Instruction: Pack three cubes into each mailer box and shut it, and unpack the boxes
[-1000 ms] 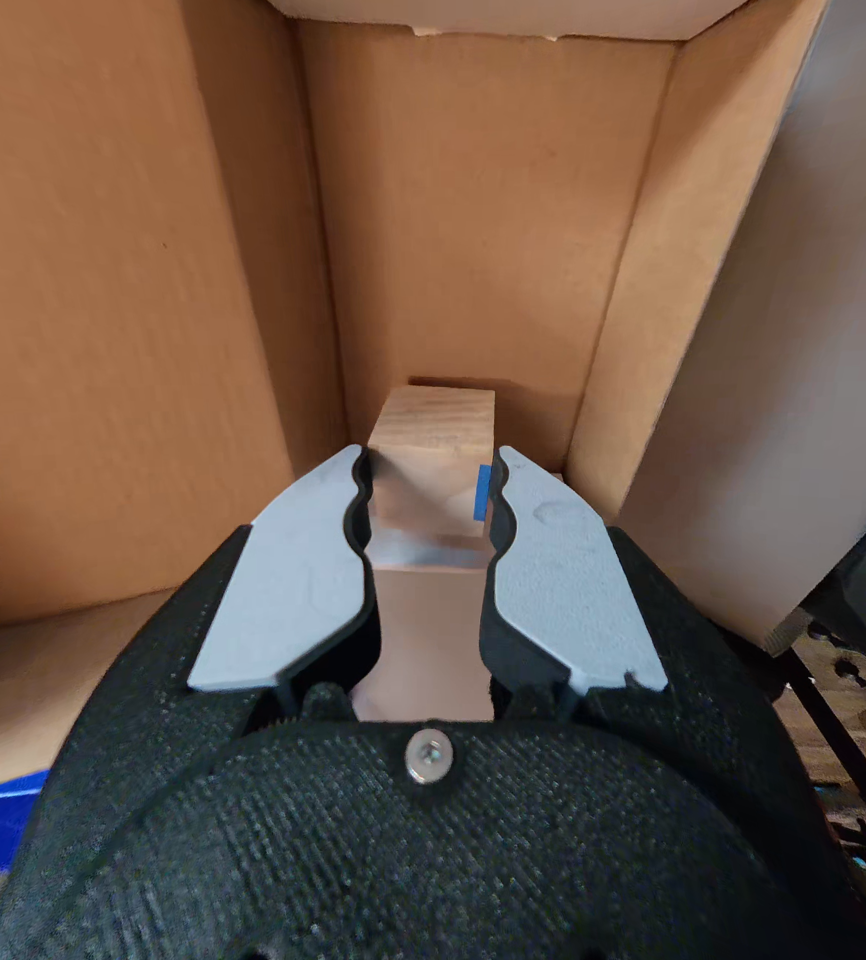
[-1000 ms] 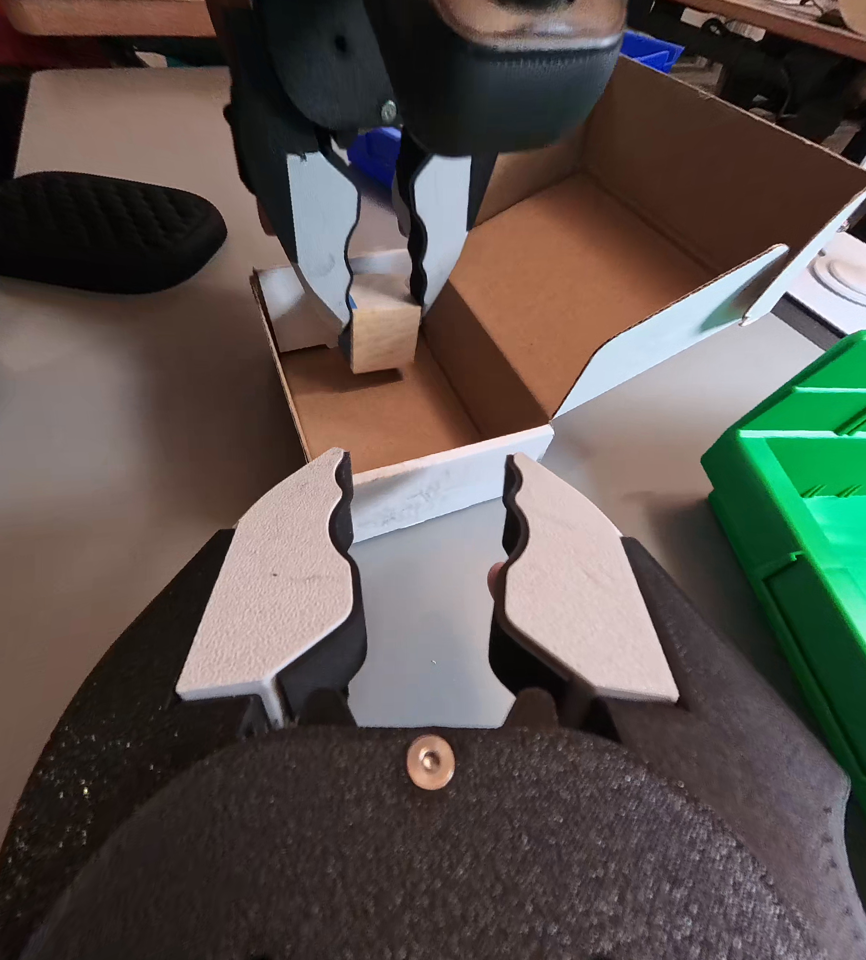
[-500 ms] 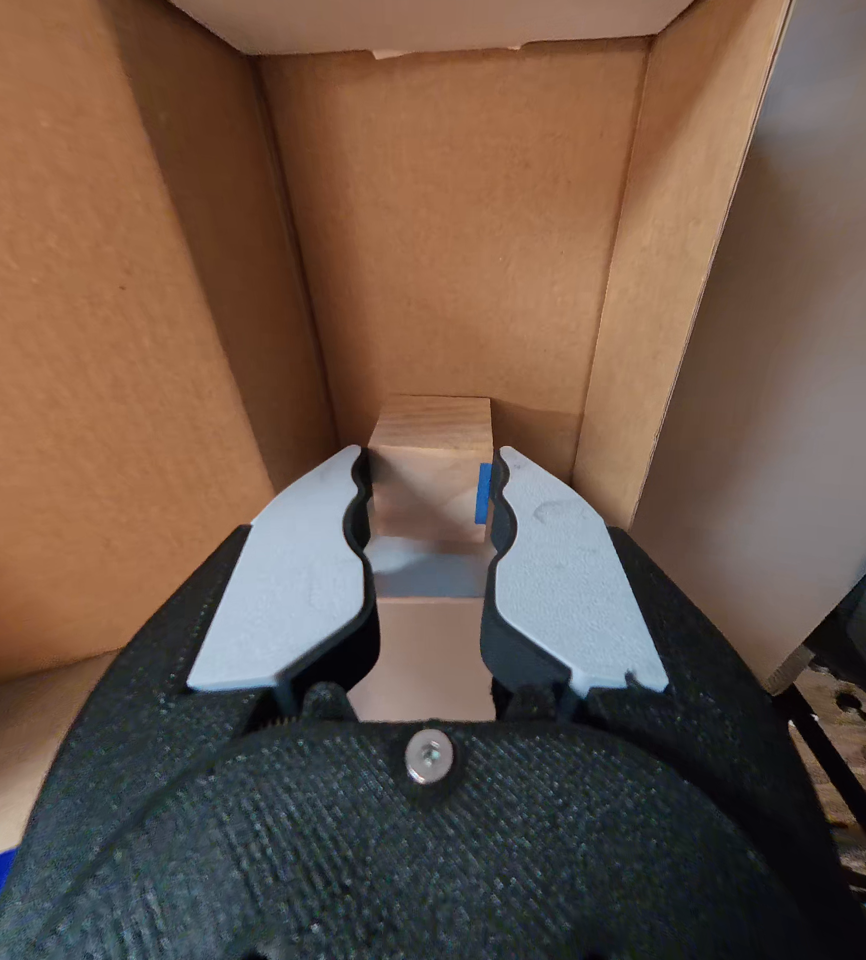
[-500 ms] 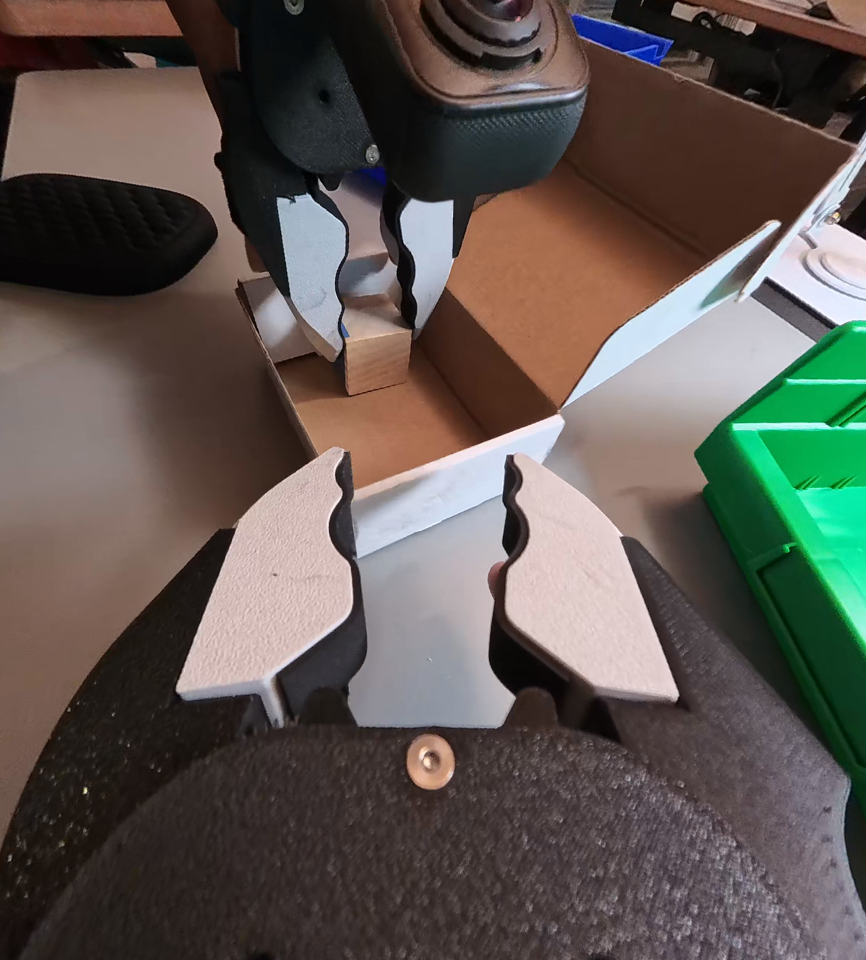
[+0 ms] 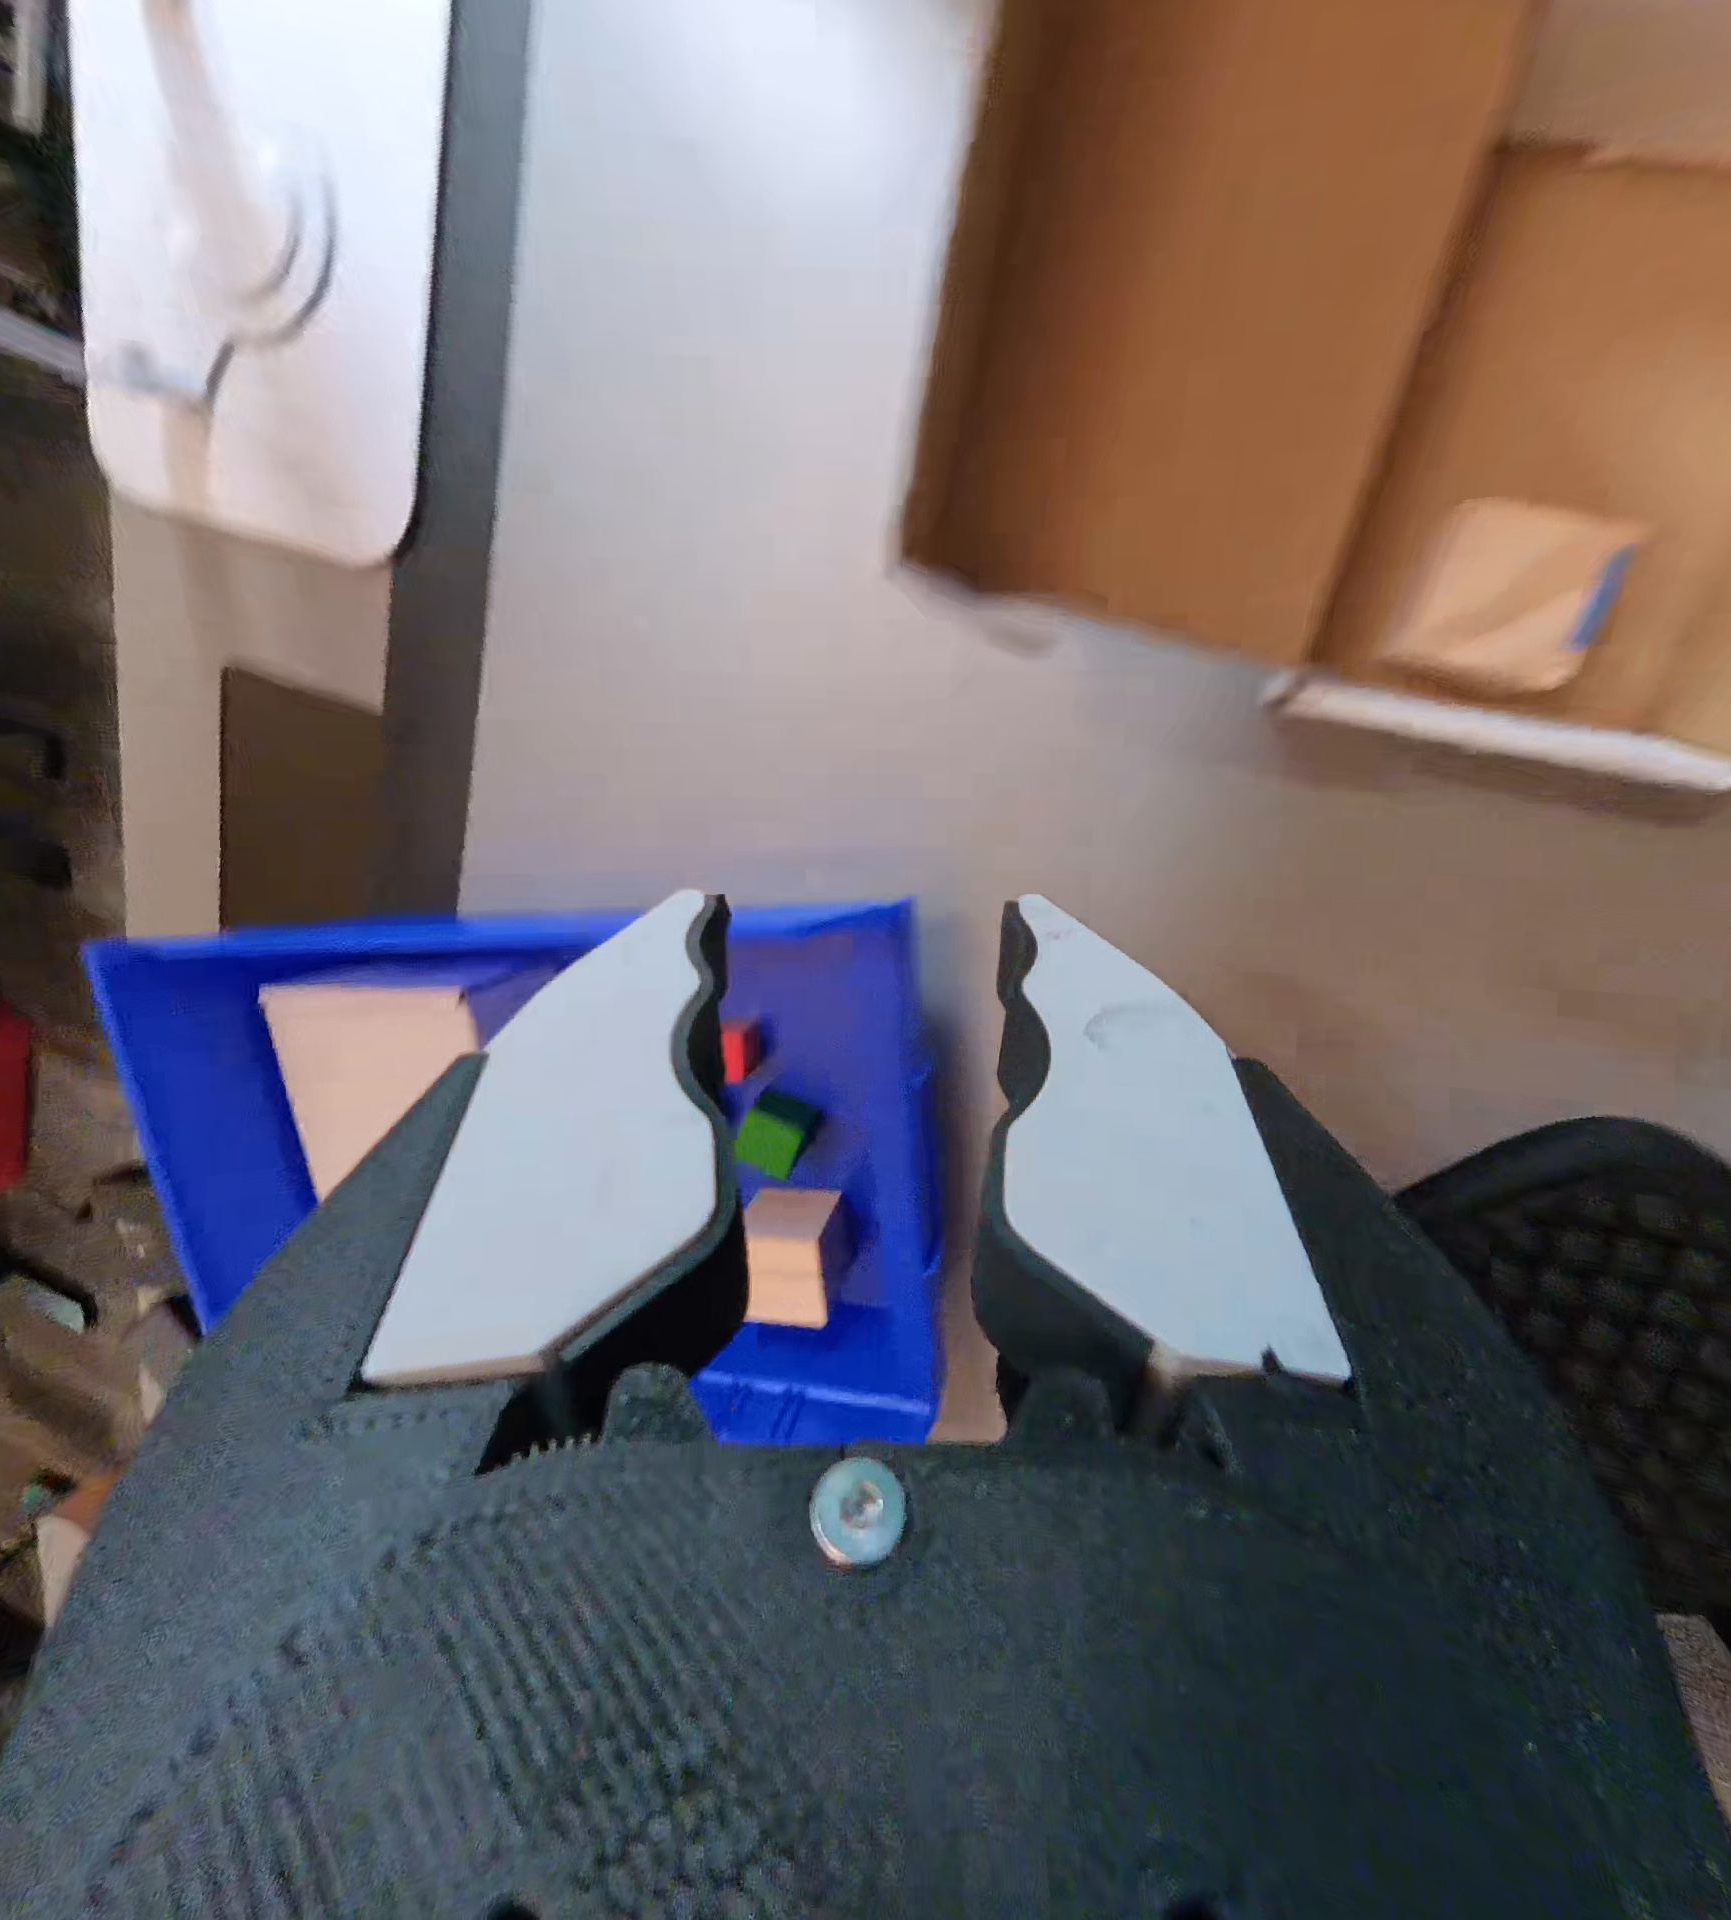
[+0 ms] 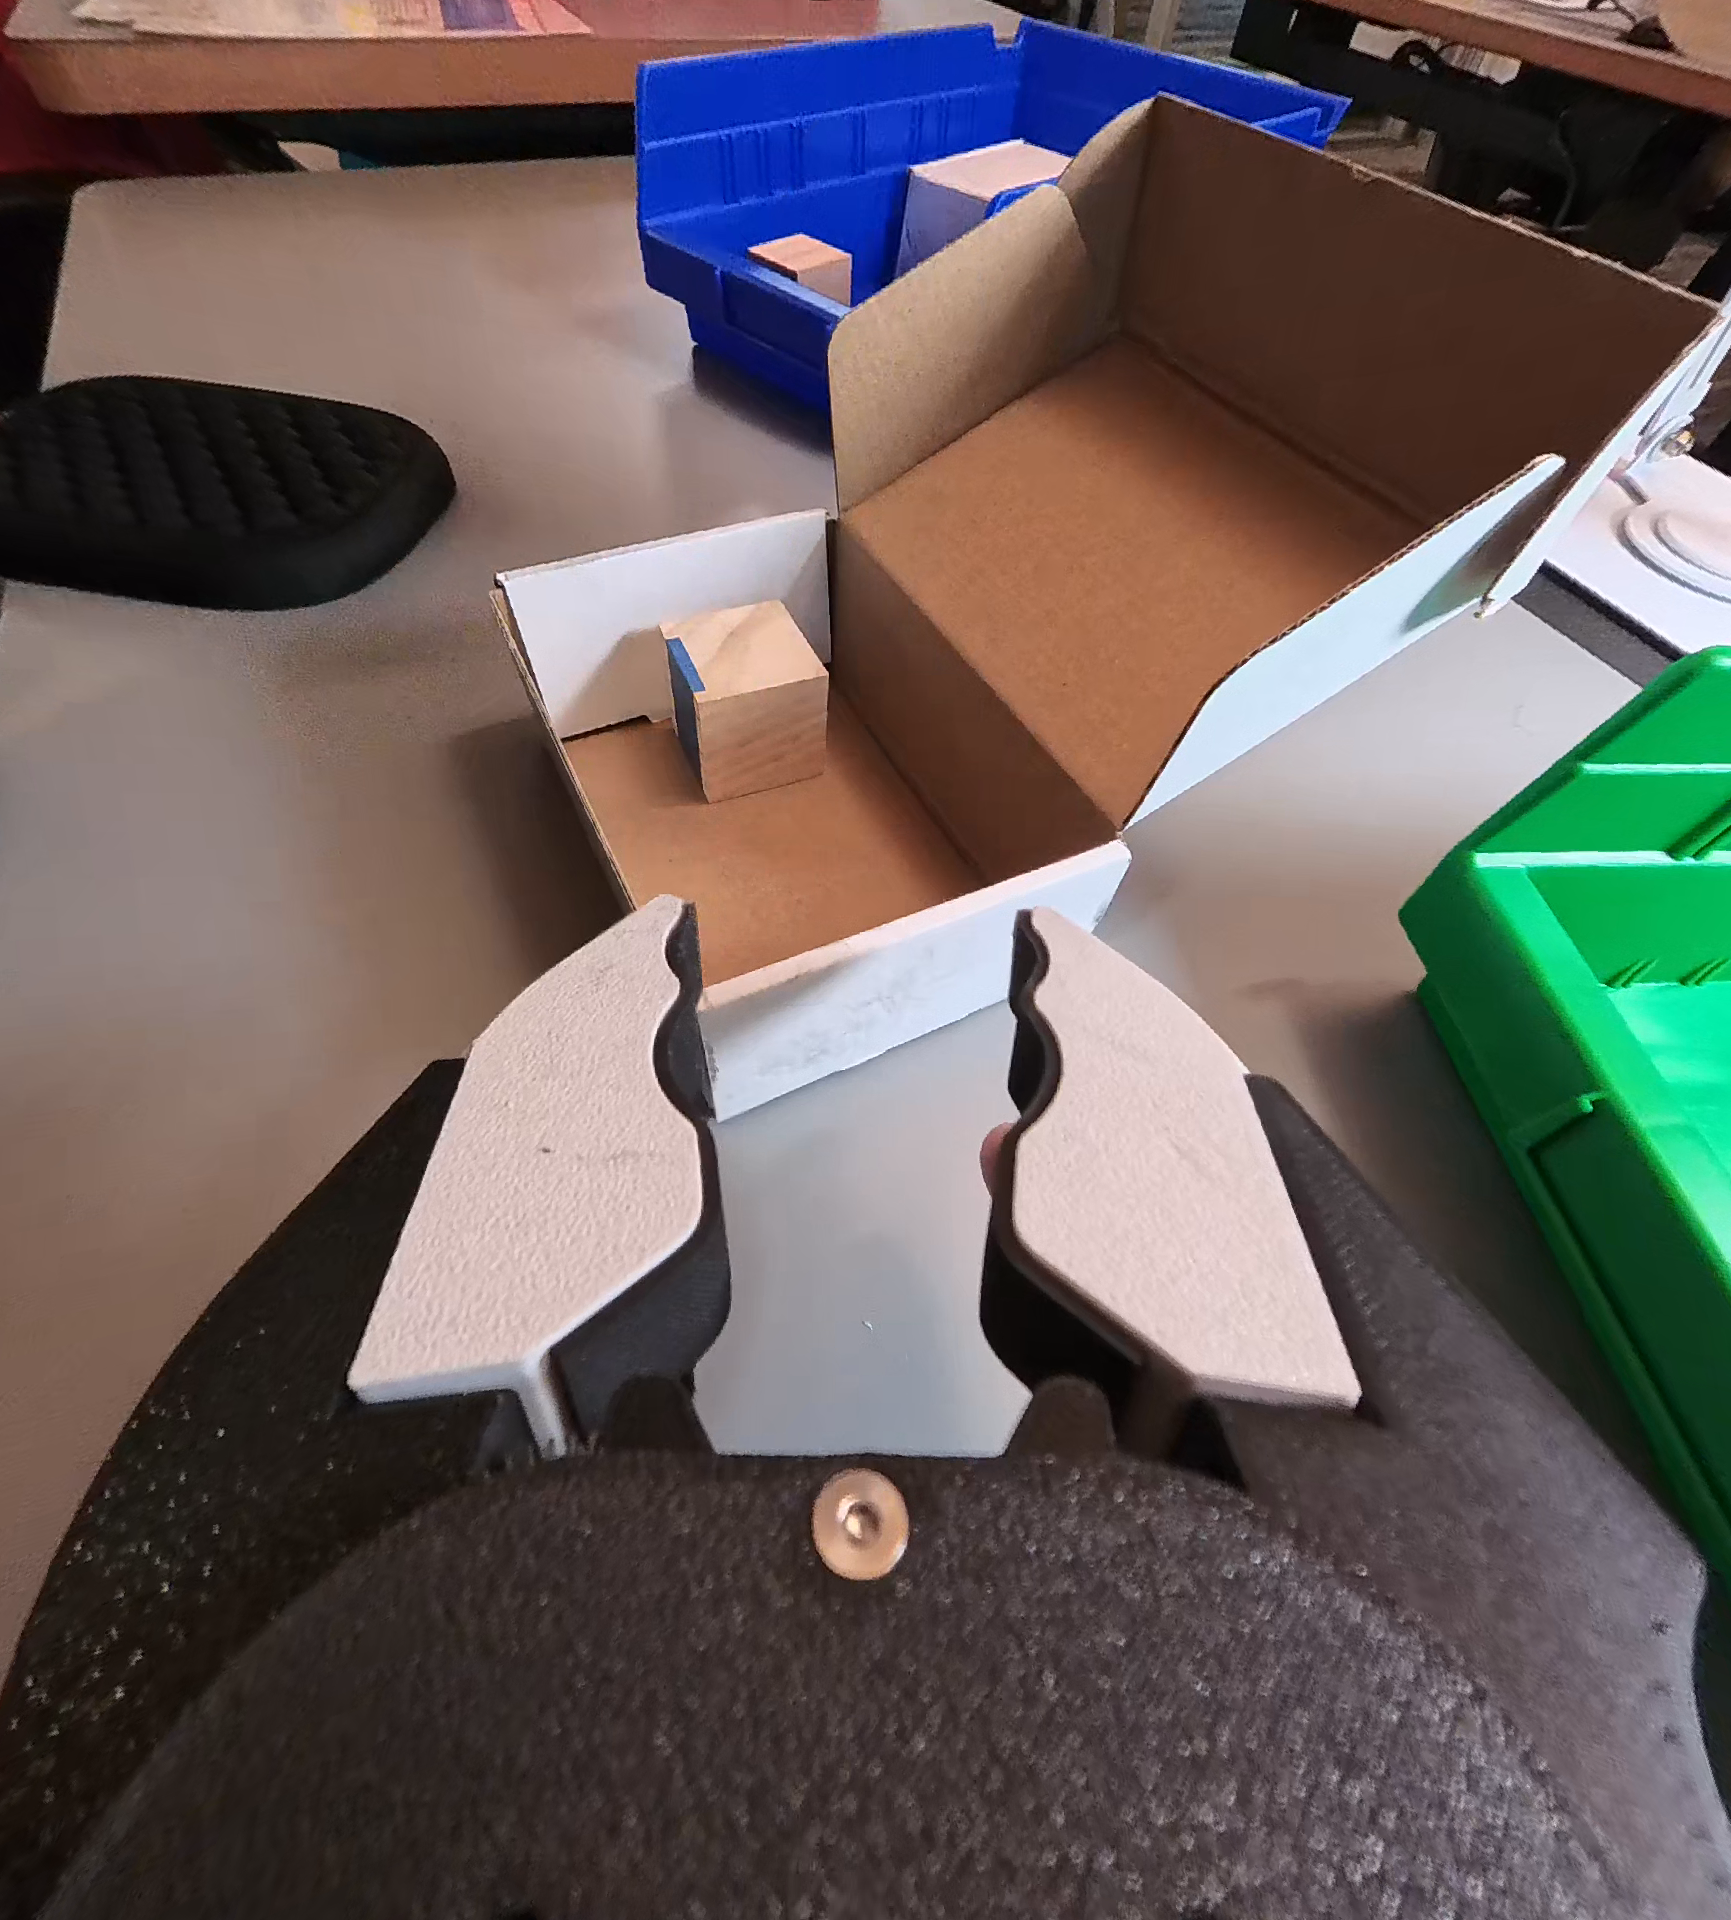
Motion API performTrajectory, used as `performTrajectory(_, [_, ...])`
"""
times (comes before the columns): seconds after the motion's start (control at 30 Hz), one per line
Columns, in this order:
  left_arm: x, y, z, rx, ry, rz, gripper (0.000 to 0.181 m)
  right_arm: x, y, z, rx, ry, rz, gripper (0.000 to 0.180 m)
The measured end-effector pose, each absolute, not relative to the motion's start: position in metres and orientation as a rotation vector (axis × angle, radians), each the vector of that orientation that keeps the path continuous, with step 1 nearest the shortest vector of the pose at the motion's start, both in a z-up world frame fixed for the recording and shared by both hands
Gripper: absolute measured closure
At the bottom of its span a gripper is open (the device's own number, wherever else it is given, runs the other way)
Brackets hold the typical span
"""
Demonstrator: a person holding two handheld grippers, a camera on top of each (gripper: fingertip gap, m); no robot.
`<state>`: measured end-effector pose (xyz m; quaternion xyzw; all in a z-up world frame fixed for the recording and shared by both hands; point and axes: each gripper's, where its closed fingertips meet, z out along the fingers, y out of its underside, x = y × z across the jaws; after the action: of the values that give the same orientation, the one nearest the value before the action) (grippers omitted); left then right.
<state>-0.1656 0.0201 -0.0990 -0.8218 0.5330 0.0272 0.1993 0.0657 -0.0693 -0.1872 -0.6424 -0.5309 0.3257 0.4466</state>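
Inside the open mailer box (image 6: 902, 997), at its far-left corner, sits one wooden cube (image 6: 752, 701); two more are still needed. Over the blue bin (image 5: 819, 1361), the left gripper (image 5: 861, 935) gapes wide and empty above three small cubes. The right gripper (image 6: 856, 940) hovers wide, empty, by the near wall.

- box (image 6: 944, 977): white outside, brown inside
- cube (image 6: 752, 696): pale wood, one blue face
- bin (image 6: 799, 156): blue
- tray (image 6: 1671, 1039): green
- surface (image 6: 217, 935): grey
- pad (image 6: 165, 488): black, dimpled
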Motion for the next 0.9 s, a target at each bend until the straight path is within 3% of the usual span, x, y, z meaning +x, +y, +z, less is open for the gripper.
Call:
performTrajectory(0.03, [-0.186,0.028,-0.104,-2.329,1.457,0.09,0.133,0.065,-0.07,-0.187,-1.589,-1.313,0.812,0.123])
performTrajectory(0.33, [-0.327,0.07,-0.189,-2.598,1.259,0.211,0.148,0.066,-0.068,-0.185,-1.581,-1.294,0.825,0.123])
performTrajectory(0.63, [-0.342,0.069,-0.228,-2.759,1.202,0.062,0.122,0.066,-0.065,-0.187,-1.6,-1.281,0.839,0.123])
performTrajectory(0.9, [-0.349,0.075,-0.246,-2.834,1.131,0.001,0.137,0.066,-0.065,-0.188,-1.6,-1.282,0.842,0.124])
